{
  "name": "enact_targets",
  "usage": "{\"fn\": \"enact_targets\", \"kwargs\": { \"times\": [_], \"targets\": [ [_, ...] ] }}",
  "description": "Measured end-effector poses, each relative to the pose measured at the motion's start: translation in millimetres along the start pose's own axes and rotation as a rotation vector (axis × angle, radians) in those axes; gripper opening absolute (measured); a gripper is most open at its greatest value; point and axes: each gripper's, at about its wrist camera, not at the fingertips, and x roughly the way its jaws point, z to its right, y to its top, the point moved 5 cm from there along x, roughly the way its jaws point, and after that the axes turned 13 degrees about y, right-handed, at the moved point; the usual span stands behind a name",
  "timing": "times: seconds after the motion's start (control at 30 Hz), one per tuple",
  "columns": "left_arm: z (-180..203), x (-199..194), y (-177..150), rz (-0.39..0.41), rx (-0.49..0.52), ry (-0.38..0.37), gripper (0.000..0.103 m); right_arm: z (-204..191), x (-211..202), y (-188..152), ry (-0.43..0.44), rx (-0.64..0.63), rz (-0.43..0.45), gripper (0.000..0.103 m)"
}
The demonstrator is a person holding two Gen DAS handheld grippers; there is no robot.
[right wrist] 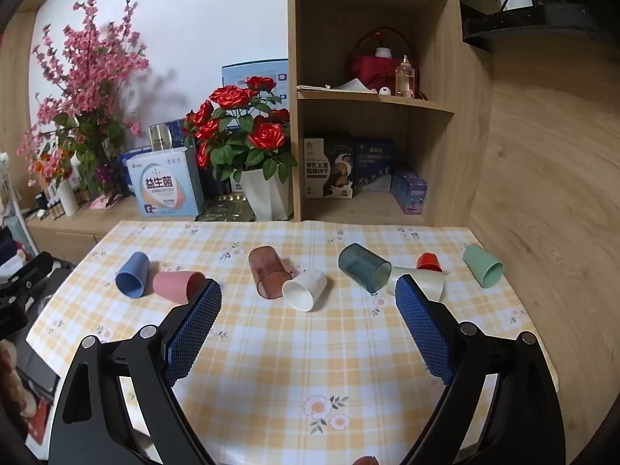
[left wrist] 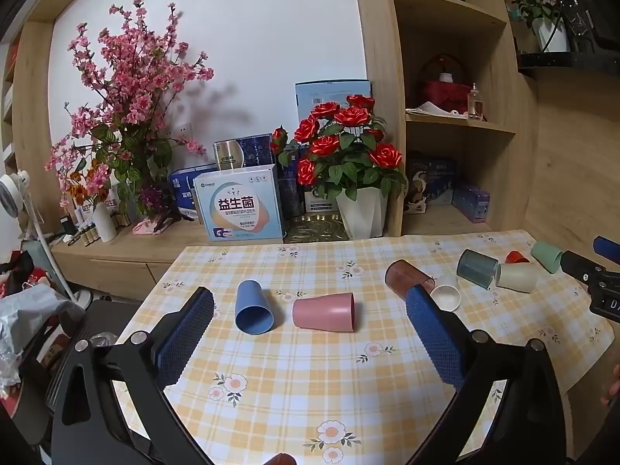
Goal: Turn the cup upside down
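Several cups lie on their sides on a yellow checked tablecloth [left wrist: 310, 379]. In the left wrist view a blue cup [left wrist: 254, 307] and a pink cup [left wrist: 324, 312] lie just ahead of my open, empty left gripper [left wrist: 310, 306]. Further right lie a brown clear cup [left wrist: 407, 276], a white cup [left wrist: 446, 294], a dark teal cup [left wrist: 476, 268], a cream cup [left wrist: 517, 277], a red cup [left wrist: 516, 257] and a green cup [left wrist: 547, 255]. My right gripper [right wrist: 308, 290] is open and empty, with the white cup [right wrist: 305, 289] and brown clear cup [right wrist: 268, 271] ahead of it.
A sideboard behind the table holds a pink blossom arrangement [left wrist: 124, 116], a box with Chinese print [left wrist: 240, 205] and red roses in a white pot [left wrist: 348, 155]. Wooden shelves [right wrist: 372, 97] stand at the back right. A wooden wall [right wrist: 542, 193] borders the table's right side.
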Motion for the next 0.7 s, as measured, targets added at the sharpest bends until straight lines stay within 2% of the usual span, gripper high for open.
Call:
{"fn": "enact_targets", "kwargs": {
  "times": [0.7],
  "targets": [
    [-1.5,-1.8,7.3,0.011,-0.014,-0.005,0.097,-0.6,-1.2,0.1,-0.001,0.002,0.010,0.088]
  ]
}}
